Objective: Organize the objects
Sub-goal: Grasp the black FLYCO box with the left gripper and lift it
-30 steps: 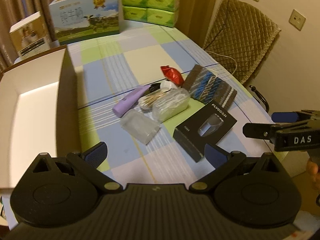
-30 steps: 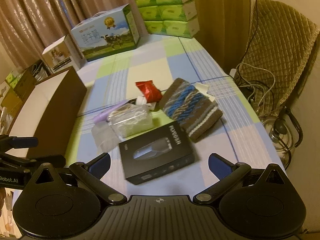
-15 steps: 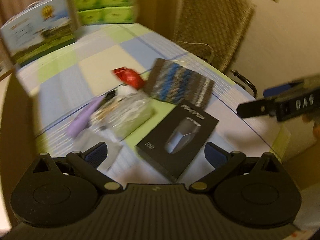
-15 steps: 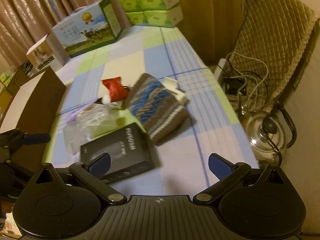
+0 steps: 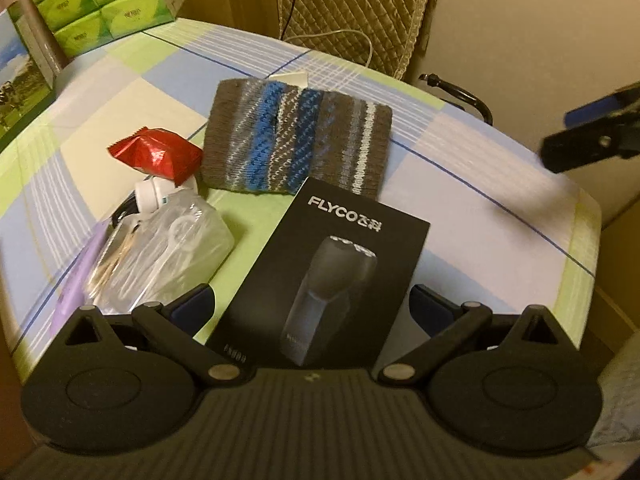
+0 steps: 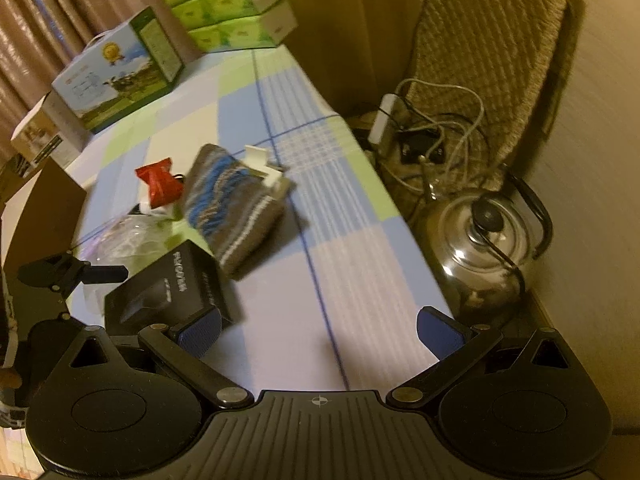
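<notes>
A black shaver box (image 5: 320,280) lies on the checked tablecloth (image 5: 460,208), and my left gripper (image 5: 312,302) stands open with a finger on each side of its near end, not closed on it. Behind the box lie a knitted brown-and-blue cloth (image 5: 298,144), a red foil packet (image 5: 156,154) and a clear bag of cotton swabs (image 5: 160,252). My right gripper (image 6: 320,328) hangs open and empty over the table's right part, the shaver box (image 6: 168,292) beside its left finger. It also shows blurred as the right gripper (image 5: 588,128) at the left wrist view's right edge.
An open cardboard box (image 6: 40,216) stands at the table's left. A milk carton (image 6: 116,80) and green tissue packs (image 6: 232,8) line the far end. Off the right table edge sit a steel kettle (image 6: 480,248), cables (image 6: 440,120) and a quilted chair (image 6: 488,40).
My left gripper has swung right and moved in, and now straddles the shaver box. My right gripper has turned right toward the table edge, bringing the kettle into view.
</notes>
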`<action>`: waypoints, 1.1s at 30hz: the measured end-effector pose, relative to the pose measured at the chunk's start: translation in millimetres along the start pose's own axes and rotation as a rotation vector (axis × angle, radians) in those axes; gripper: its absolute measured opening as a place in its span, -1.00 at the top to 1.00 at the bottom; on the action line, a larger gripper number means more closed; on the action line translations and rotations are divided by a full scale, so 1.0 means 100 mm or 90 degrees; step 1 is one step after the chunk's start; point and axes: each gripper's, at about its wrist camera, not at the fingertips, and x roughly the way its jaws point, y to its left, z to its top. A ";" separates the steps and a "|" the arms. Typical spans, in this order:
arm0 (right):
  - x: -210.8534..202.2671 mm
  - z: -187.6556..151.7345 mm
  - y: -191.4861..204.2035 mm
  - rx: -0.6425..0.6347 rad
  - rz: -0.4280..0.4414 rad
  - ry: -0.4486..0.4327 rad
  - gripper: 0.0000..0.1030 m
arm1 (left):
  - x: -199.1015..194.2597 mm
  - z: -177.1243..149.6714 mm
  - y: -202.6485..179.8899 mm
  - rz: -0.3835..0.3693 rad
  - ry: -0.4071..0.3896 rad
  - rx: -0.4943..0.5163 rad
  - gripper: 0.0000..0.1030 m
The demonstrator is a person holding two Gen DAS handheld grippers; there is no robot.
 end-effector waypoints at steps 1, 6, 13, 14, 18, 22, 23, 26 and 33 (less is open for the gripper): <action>0.00 -0.01 -0.02 0.003 -0.002 0.001 -0.97 | 0.03 0.01 0.00 0.000 0.005 -0.002 -0.98; 0.03 -0.02 -0.07 0.008 -0.004 0.005 -0.97 | 0.03 -0.05 -0.06 0.003 -0.009 -0.041 -0.81; 0.10 -0.02 -0.01 -0.011 0.013 0.010 -0.97 | -0.16 -0.35 -0.24 0.048 -0.017 -0.163 -0.61; 0.11 -0.02 0.00 -0.014 0.016 0.011 -0.97 | -0.18 -0.39 -0.27 0.057 -0.012 -0.178 -0.61; 0.13 -0.02 0.02 -0.027 0.024 0.015 -0.97 | -0.25 -0.48 -0.28 0.070 0.003 -0.217 -0.63; 0.15 -0.01 0.02 -0.038 0.028 0.018 -0.97 | -0.16 -0.40 -0.28 0.070 0.015 -0.217 -0.72; 0.15 -0.01 0.02 -0.040 0.029 0.018 -0.97 | -0.12 -0.37 -0.29 0.073 0.017 -0.214 -0.72; 0.16 0.01 0.00 -0.045 0.033 0.016 -0.97 | -0.04 -0.31 -0.29 0.080 0.016 -0.212 -0.68; 0.24 0.07 -0.03 -0.071 0.071 0.002 -0.97 | -0.06 -0.33 -0.31 0.088 0.013 -0.226 -0.58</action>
